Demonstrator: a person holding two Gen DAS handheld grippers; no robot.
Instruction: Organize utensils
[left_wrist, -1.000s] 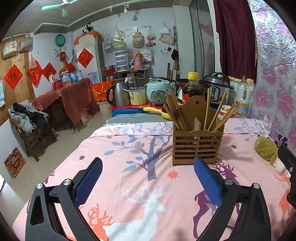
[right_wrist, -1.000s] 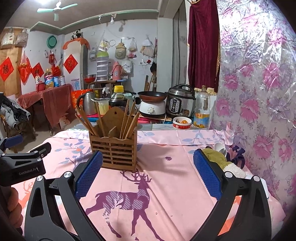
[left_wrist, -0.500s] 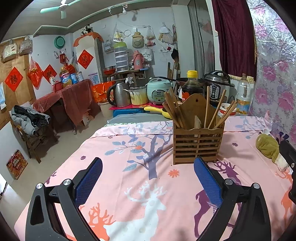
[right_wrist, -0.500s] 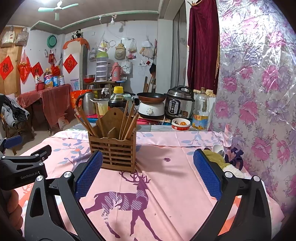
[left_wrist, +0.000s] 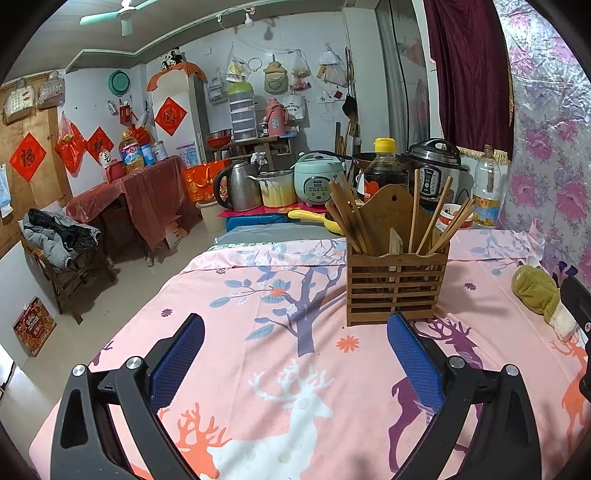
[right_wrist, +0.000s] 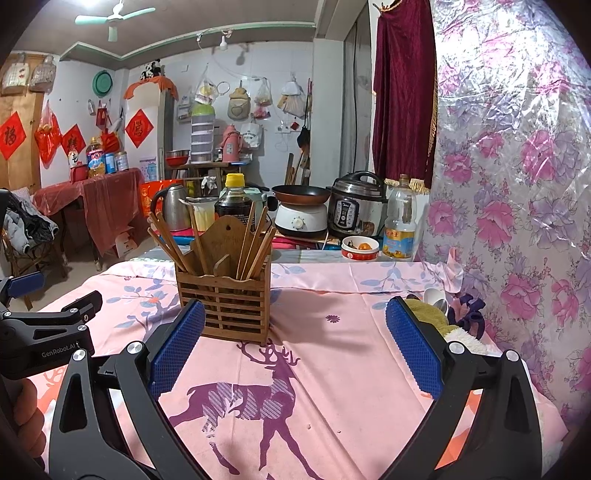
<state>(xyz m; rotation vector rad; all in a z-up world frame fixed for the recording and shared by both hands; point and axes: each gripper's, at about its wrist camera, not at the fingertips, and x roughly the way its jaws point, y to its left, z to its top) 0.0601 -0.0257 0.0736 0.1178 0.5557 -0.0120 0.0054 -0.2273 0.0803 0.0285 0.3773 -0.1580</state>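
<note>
A slatted wooden utensil holder (left_wrist: 395, 284) (right_wrist: 225, 304) stands on the pink deer-print tablecloth (left_wrist: 288, 369) (right_wrist: 332, 373), with several wooden chopsticks (left_wrist: 349, 218) (right_wrist: 173, 240) upright in it. My left gripper (left_wrist: 295, 336) is open, empty, a little short of the holder and to its left. My right gripper (right_wrist: 295, 321) is open and empty too, with the holder just beyond its left finger. A white spoon (right_wrist: 434, 297) lies by an olive cloth (left_wrist: 533, 291) (right_wrist: 430, 314) at the right edge. The left gripper's body (right_wrist: 48, 332) shows in the right wrist view, held by a hand (right_wrist: 27, 417).
Behind the table stand a dark sauce bottle (left_wrist: 384, 166), a rice cooker (left_wrist: 317, 177), a pressure cooker (right_wrist: 356, 206), a frying pan (right_wrist: 301, 194), a kettle (left_wrist: 234, 186), an oil bottle (right_wrist: 399, 221) and a small bowl (right_wrist: 360, 247). A floral plastic wall (right_wrist: 517, 184) bounds the right side.
Both grippers have drifted back slightly and tilted, so the holder sits a little higher in both views. Both stay open and empty; nothing on the table moved.
</note>
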